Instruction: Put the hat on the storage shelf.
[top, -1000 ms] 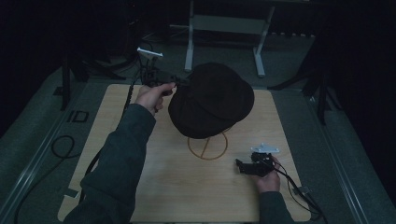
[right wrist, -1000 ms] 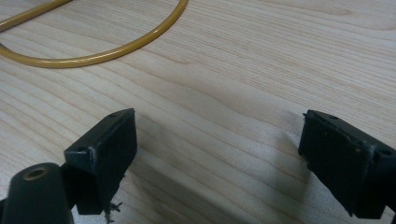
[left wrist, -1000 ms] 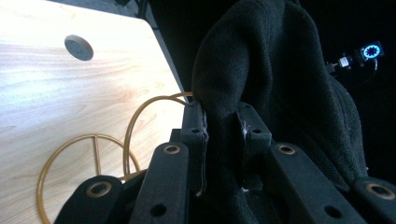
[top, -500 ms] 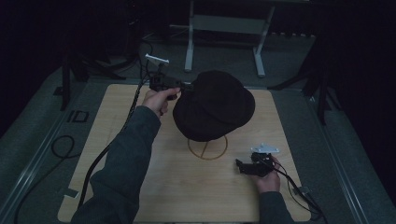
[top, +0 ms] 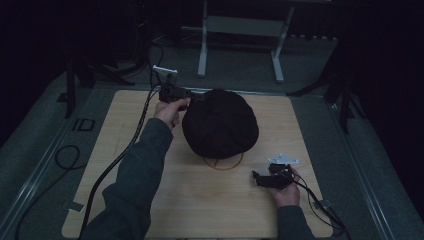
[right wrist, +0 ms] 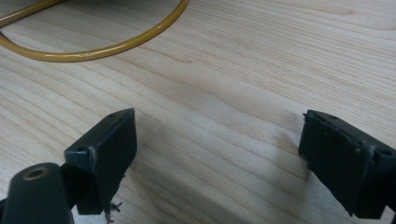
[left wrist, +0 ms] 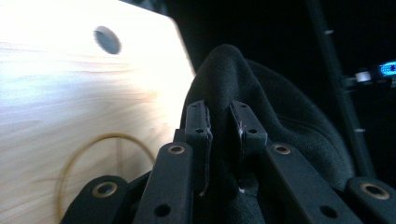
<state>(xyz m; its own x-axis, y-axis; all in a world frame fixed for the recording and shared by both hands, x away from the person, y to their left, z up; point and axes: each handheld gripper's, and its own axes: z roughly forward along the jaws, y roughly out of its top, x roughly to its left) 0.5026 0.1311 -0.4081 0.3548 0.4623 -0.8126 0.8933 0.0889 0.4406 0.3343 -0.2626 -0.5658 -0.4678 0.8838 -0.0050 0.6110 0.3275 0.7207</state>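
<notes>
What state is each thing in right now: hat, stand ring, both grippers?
Black hat: draped over the stand, a fold of its edge pinched.
Left gripper: shut on the hat's fabric, at the hat's far-left edge.
Right gripper: open, nothing between its jaws, low over the wooden table.
Yellow ring base: flat on the table, partly under the hat.

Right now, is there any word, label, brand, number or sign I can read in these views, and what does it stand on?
"ID": pale outlined characters on the dark floor mat left of the wooden table, seen in the high view; the reading is uncertain.
Black hat: no label shows.
Left gripper, shut on a fold of the hat, and right gripper, open over the table: no markings can be read on either.
</notes>
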